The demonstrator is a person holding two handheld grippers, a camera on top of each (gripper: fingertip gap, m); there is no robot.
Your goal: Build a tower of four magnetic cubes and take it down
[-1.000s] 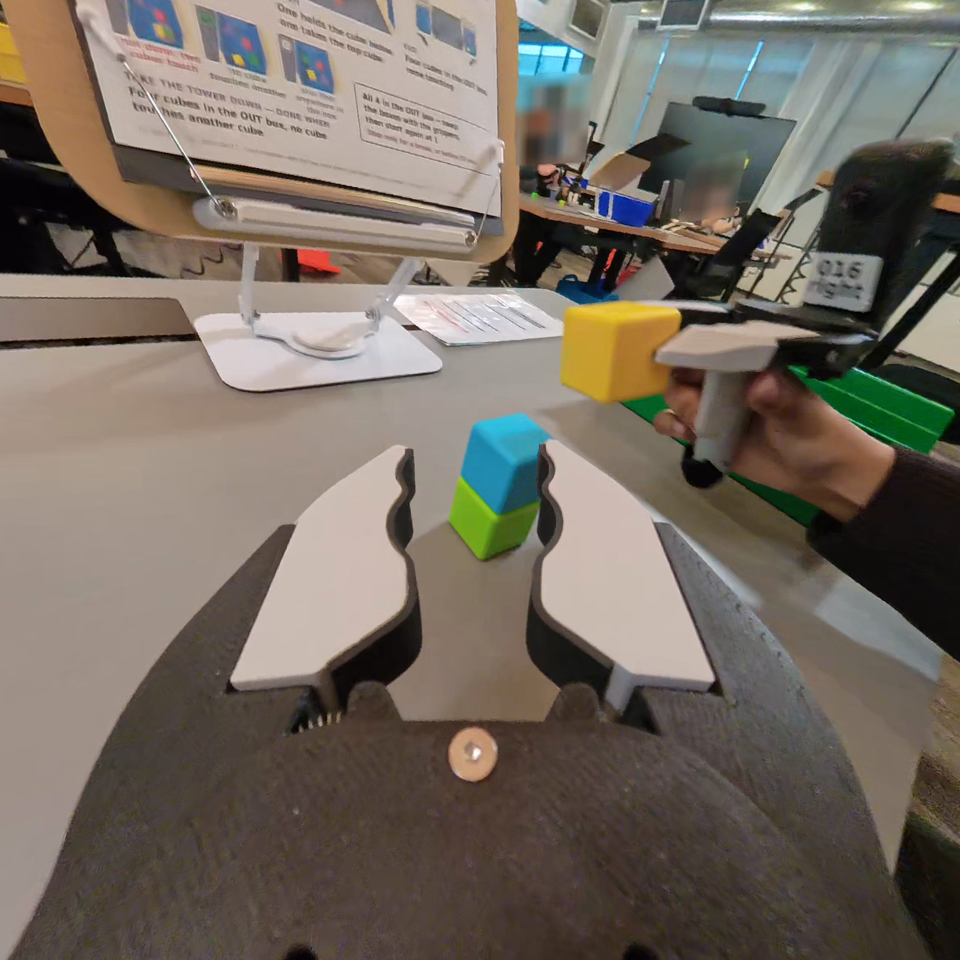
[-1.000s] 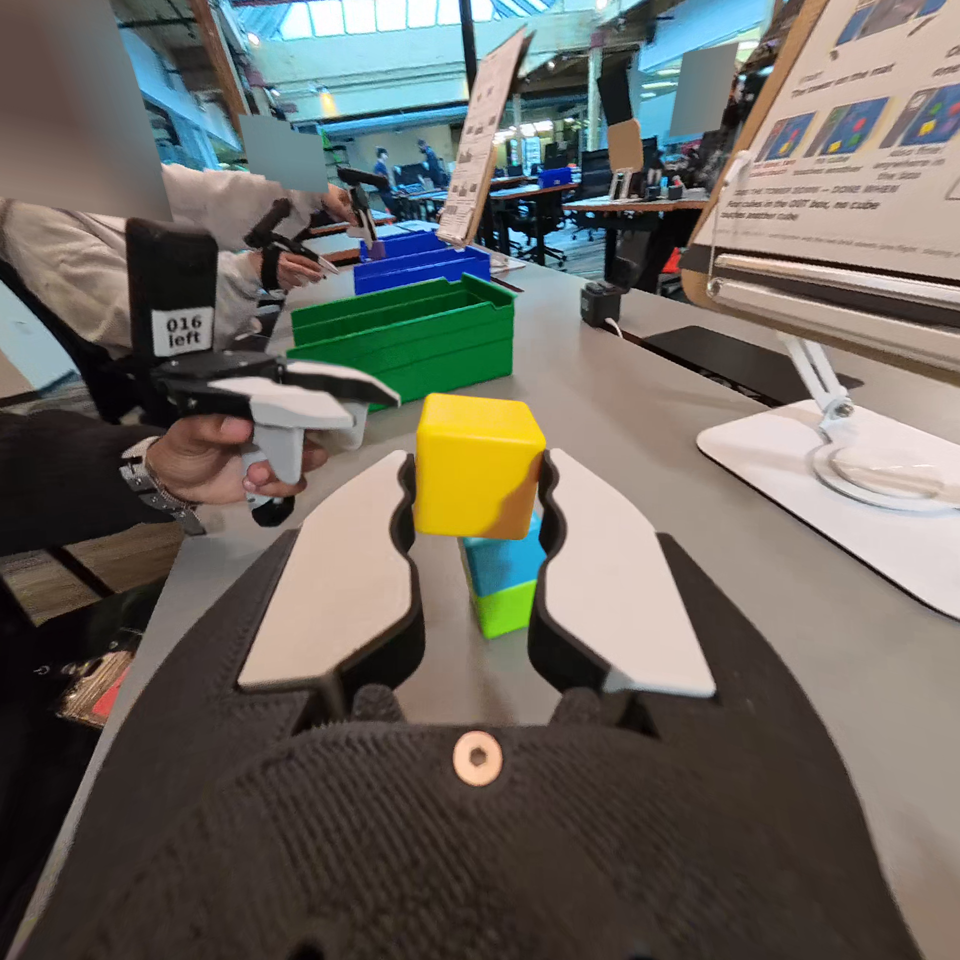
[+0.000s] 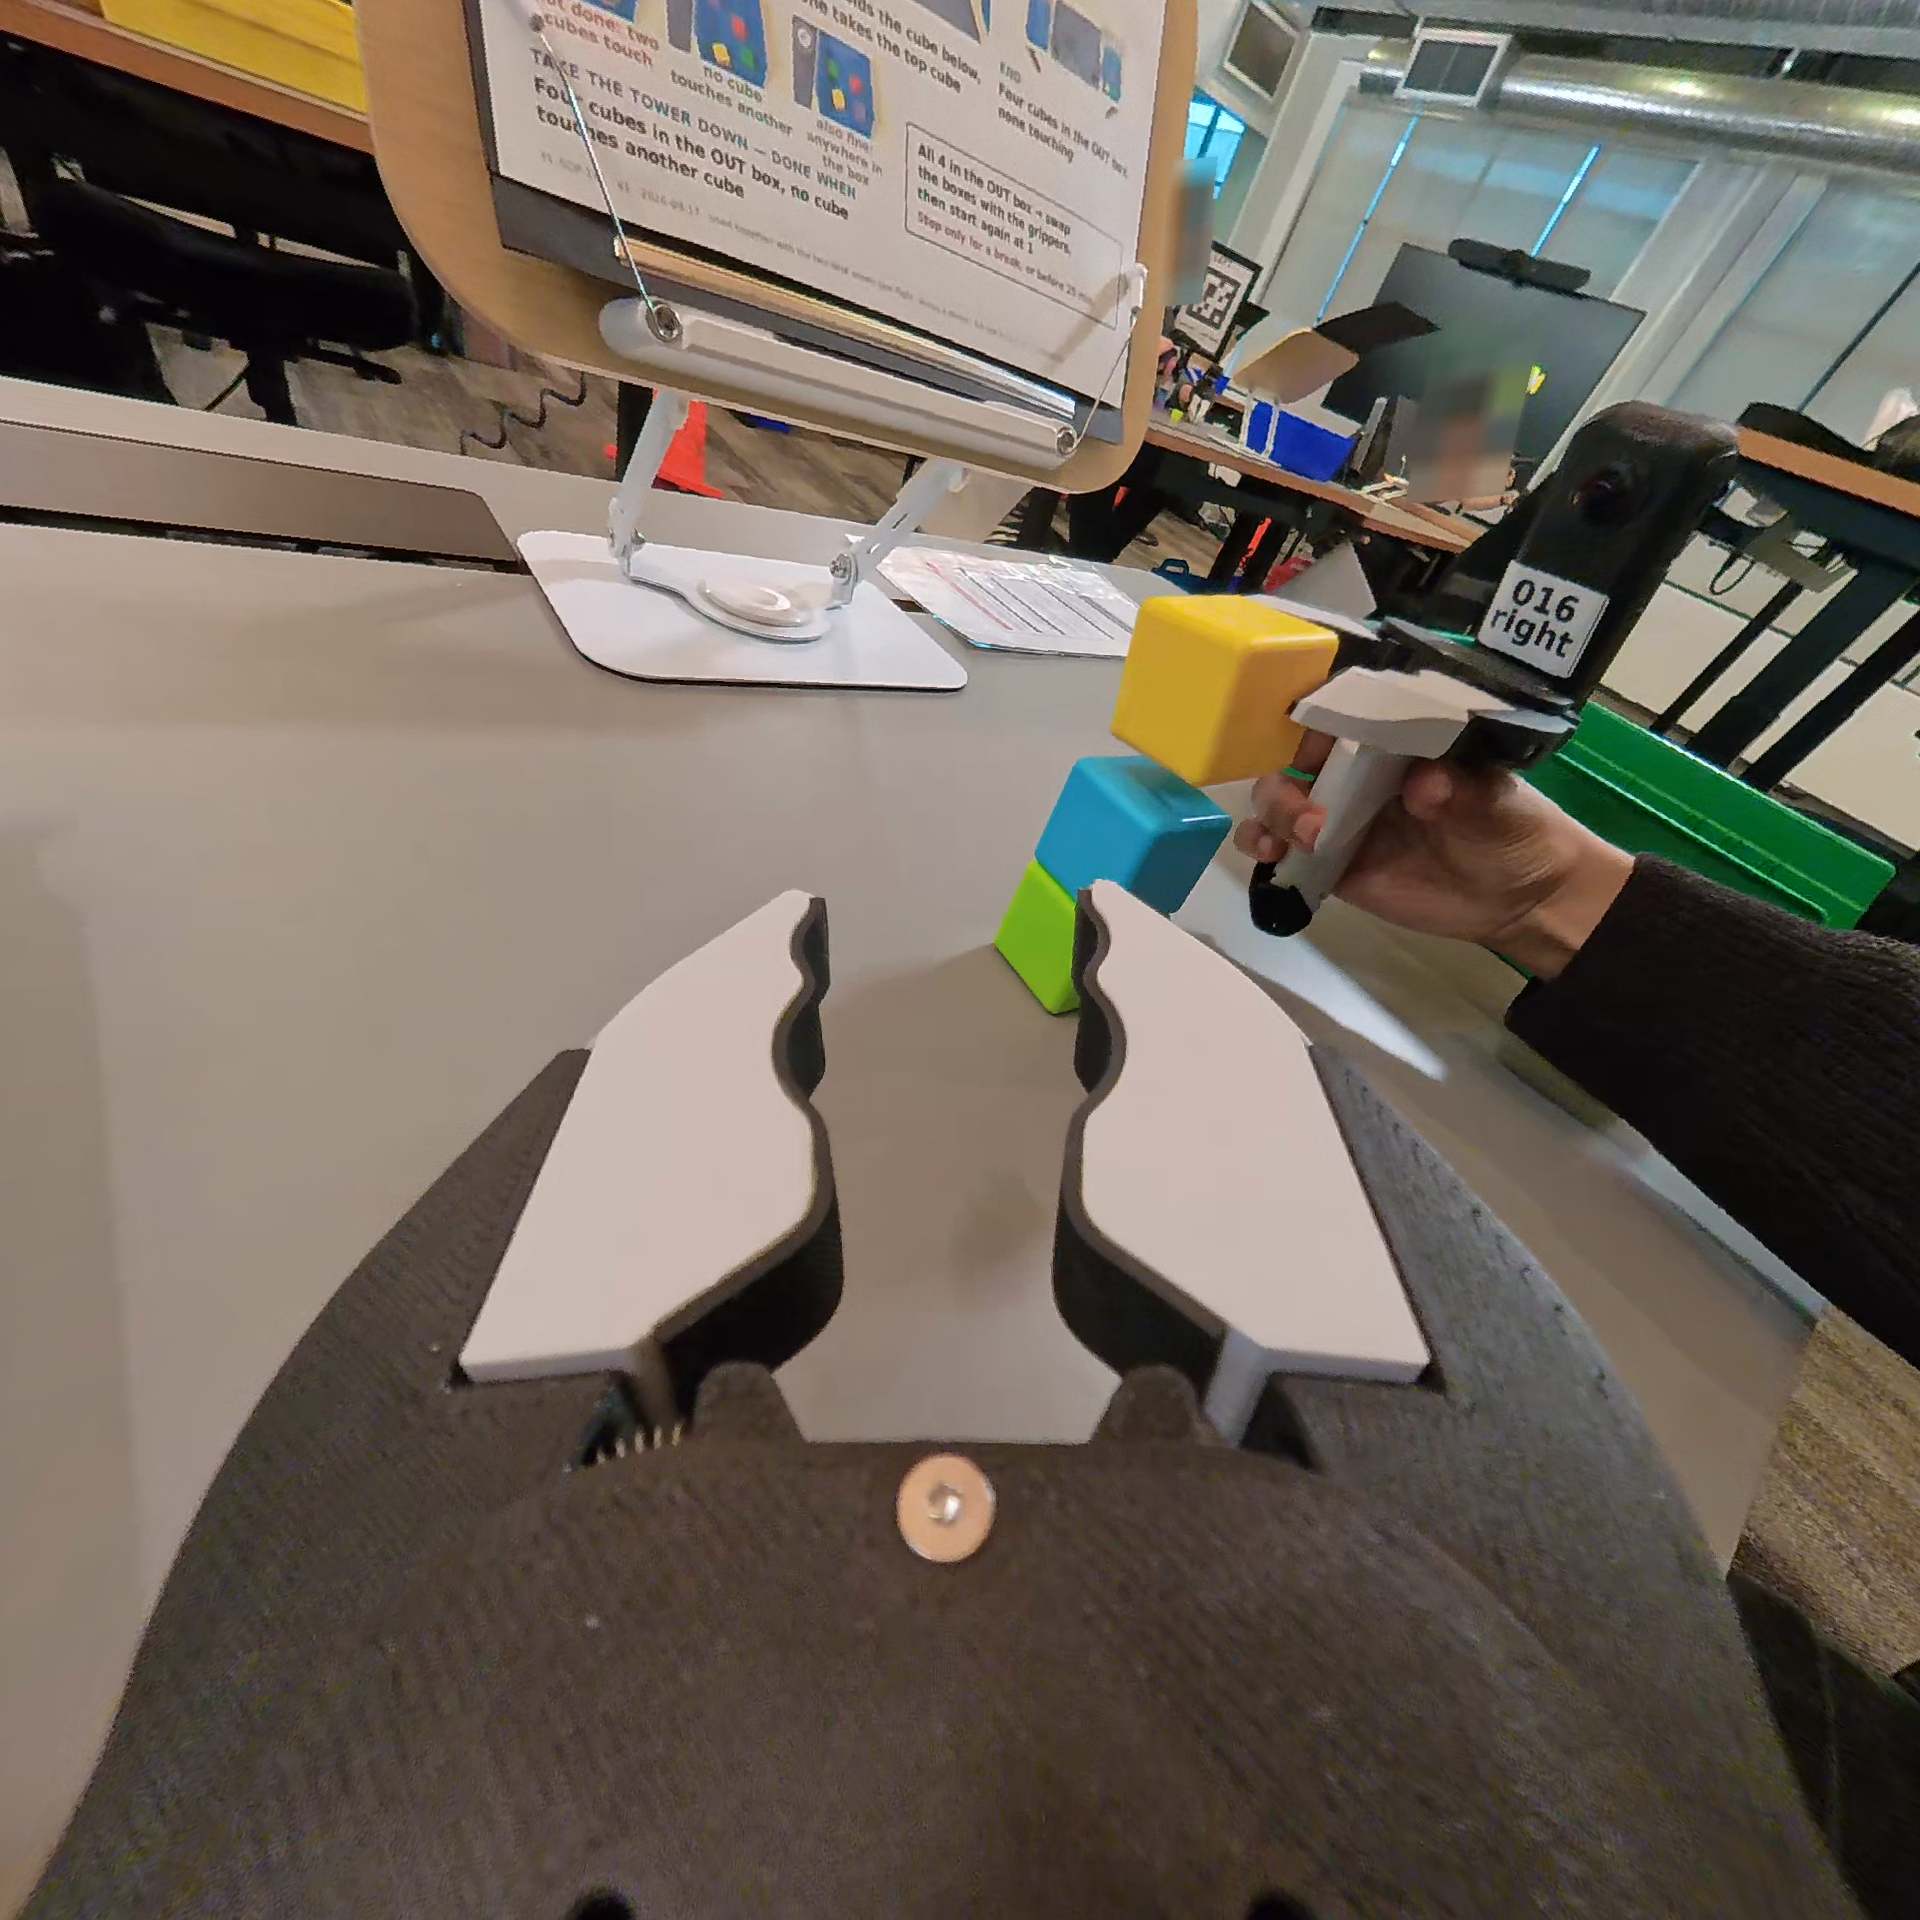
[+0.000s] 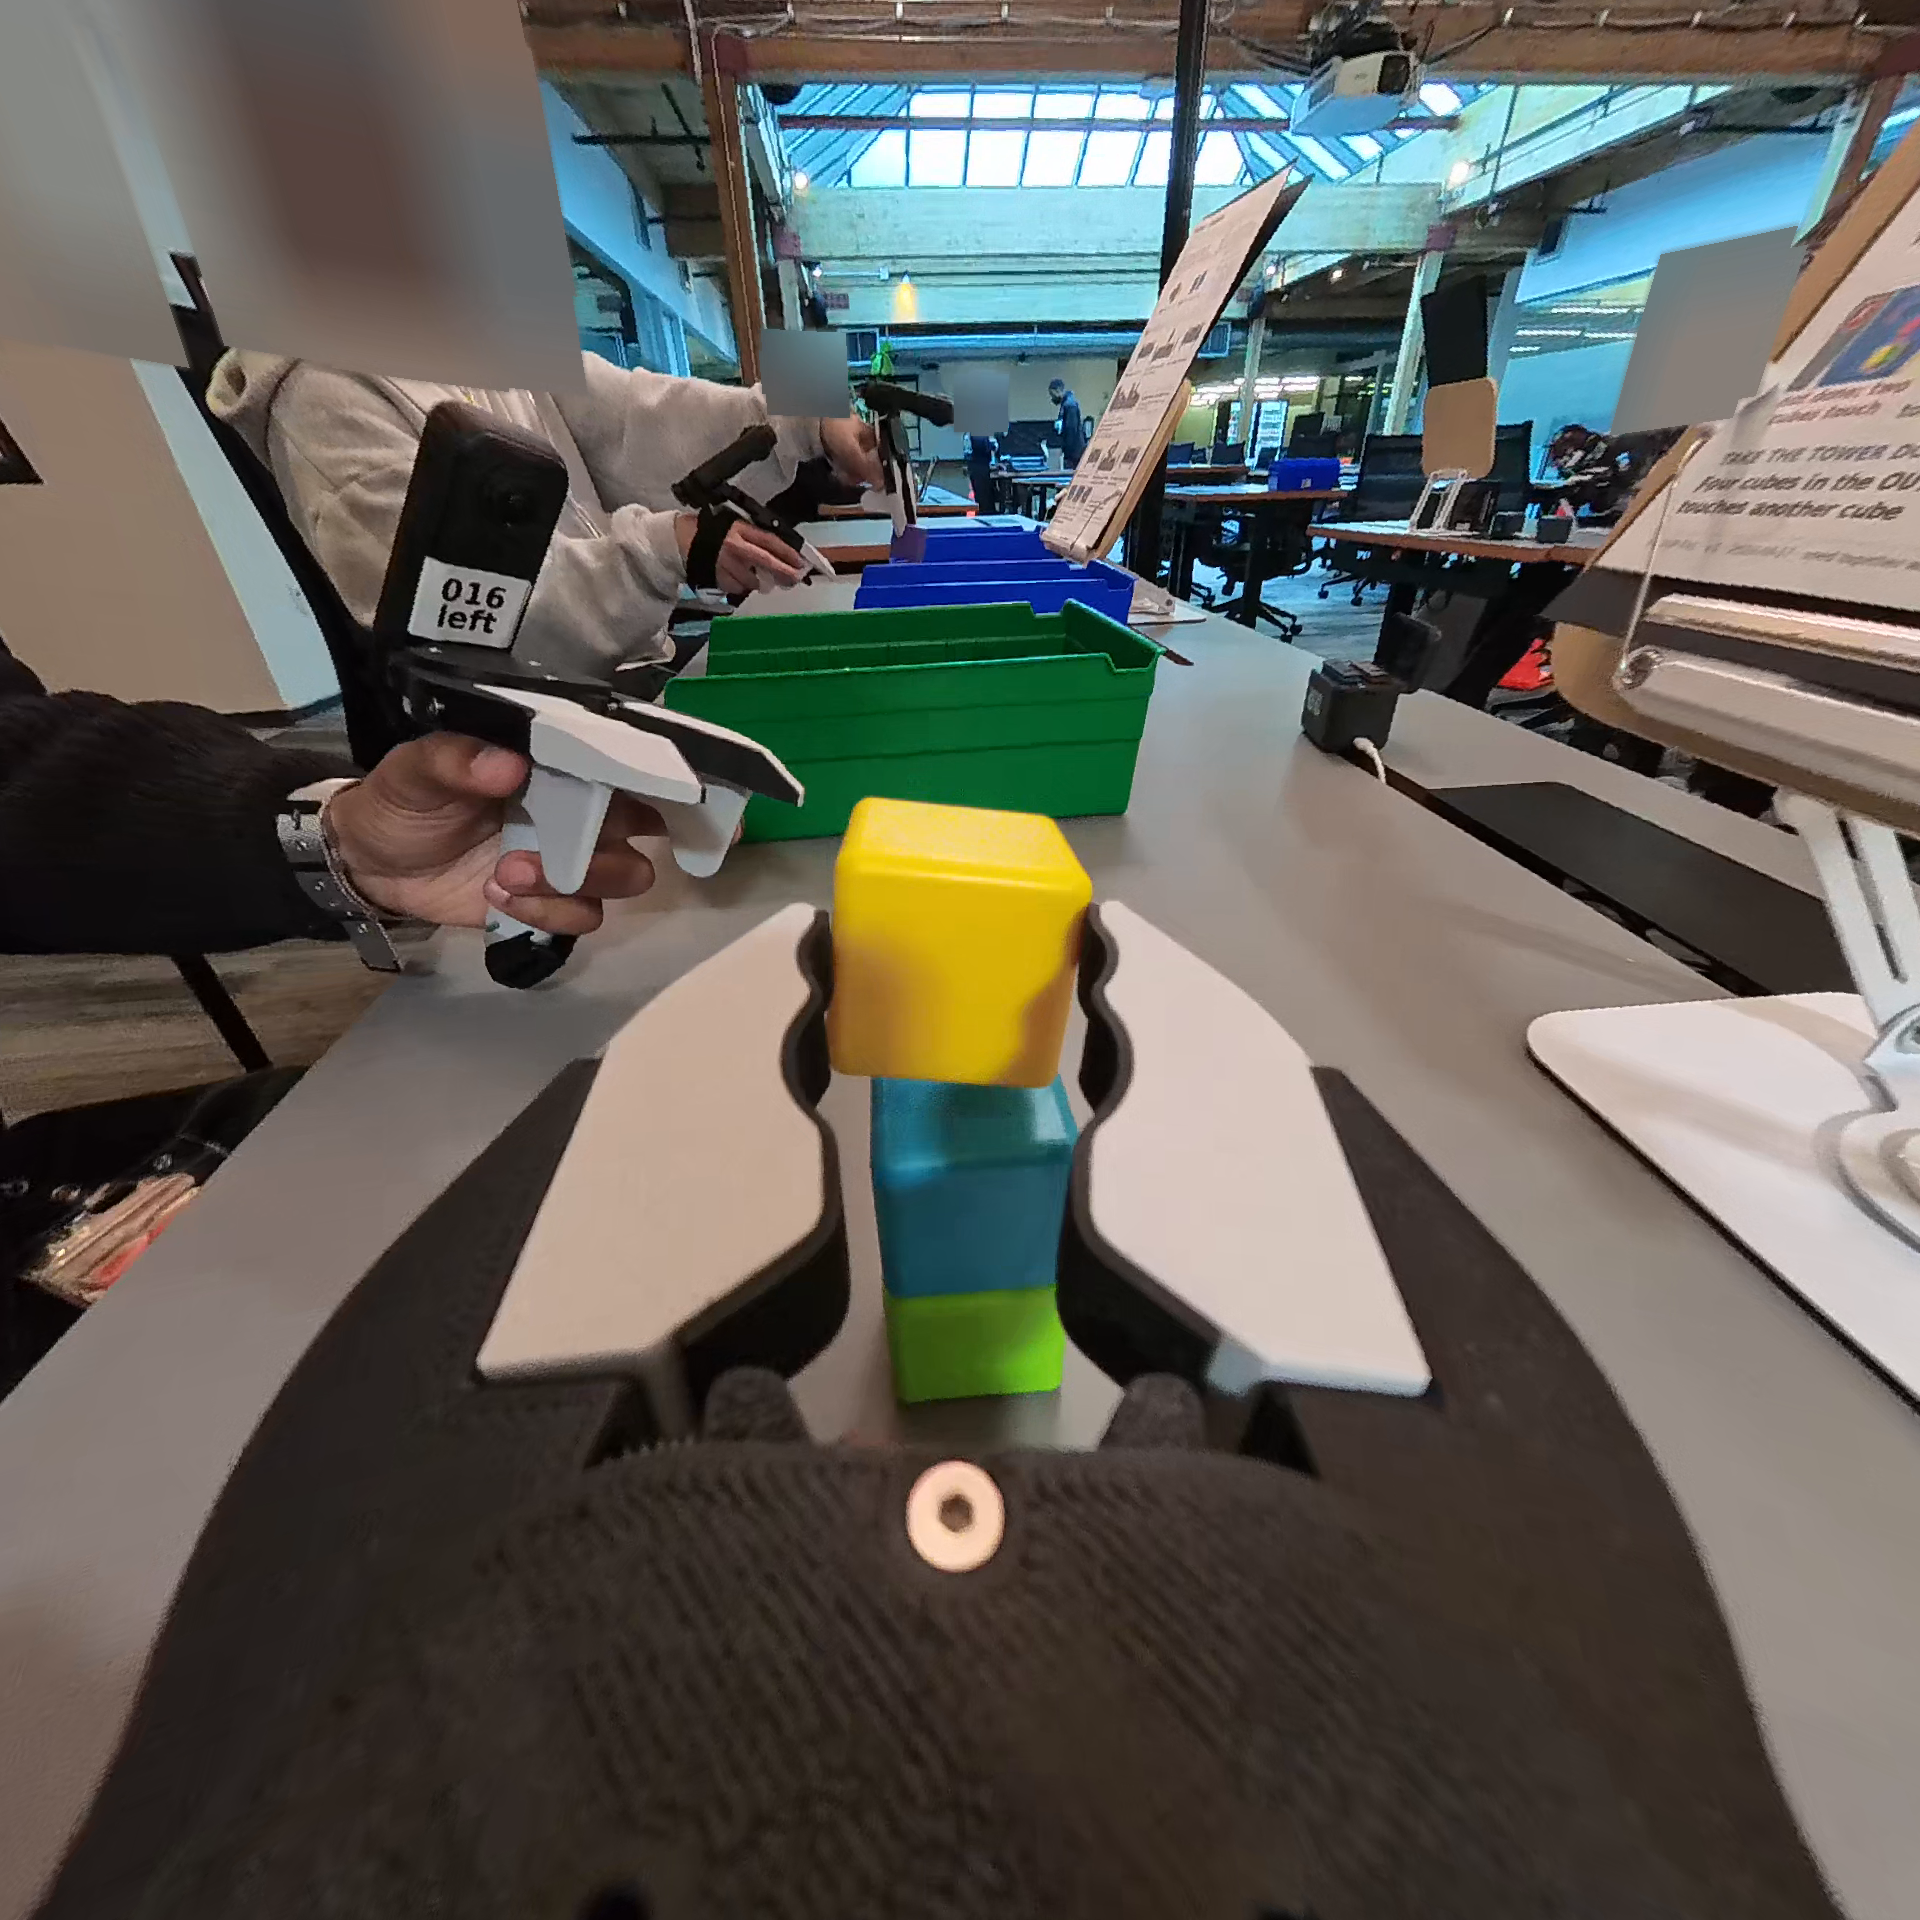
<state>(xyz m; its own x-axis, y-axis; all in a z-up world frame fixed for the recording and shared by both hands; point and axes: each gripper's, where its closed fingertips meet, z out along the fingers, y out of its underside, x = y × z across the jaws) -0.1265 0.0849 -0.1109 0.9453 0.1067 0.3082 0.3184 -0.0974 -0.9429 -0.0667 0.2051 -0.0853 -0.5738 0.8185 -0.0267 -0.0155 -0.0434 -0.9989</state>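
Observation:
A blue cube (image 3: pixel 1127 831) sits on a green cube (image 3: pixel 1034 940) on the grey table (image 3: pixel 312 883). My right gripper (image 4: pixel 954 925) is shut on a yellow cube (image 4: pixel 945 883) and holds it slightly tilted, right over the blue cube (image 4: pixel 966 1184) and green cube (image 4: pixel 971 1345). I cannot tell whether yellow and blue touch. In the left wrist view the yellow cube (image 3: pixel 1221 686) overhangs the stack to the right, with the right gripper (image 3: pixel 1325 665) behind it. My left gripper (image 3: pixel 951 925) is open and empty, just left of and short of the stack. It shows in the right wrist view (image 4: pixel 769 805) too.
A green bin (image 4: pixel 935 727) stands past the stack, with blue bins (image 4: pixel 987 582) behind it. An instruction board on a white stand (image 3: pixel 748 623) is at the back, with a laminated sheet (image 3: pixel 1008 603) beside it. A small black device (image 4: pixel 1351 707) lies on the table. Another person works with grippers farther along the table.
My right gripper has brought the yellow cube down and over the blue cube. My left gripper has drawn back and left, so the stack is no longer between its fingers.

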